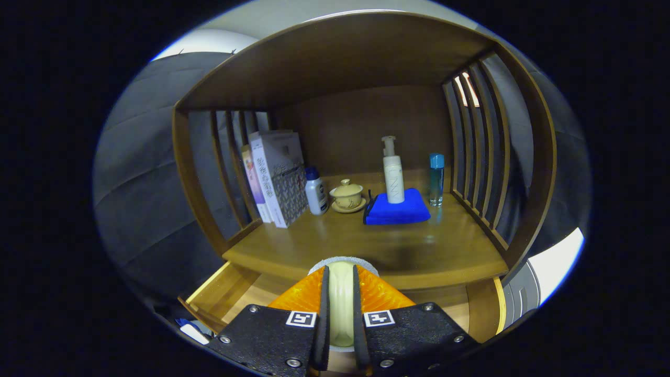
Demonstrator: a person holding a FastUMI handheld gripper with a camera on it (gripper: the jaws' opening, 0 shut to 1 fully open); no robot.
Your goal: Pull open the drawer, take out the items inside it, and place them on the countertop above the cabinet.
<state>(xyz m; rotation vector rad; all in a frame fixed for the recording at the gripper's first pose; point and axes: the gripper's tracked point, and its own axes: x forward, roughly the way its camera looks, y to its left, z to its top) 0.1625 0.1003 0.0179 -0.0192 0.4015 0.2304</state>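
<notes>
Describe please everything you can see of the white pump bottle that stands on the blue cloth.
The white pump bottle is a slim cylinder, plastic by its look, with a pale pump head on top and grey lettering down its side. It stands upright on the folded blue cloth, toward its back, on the wooden countertop. Nothing else touches it. A blue-capped clear bottle stands to one side, a lidded cup to the other. It is far beyond the gripper, which holds a pale round item.
</notes>
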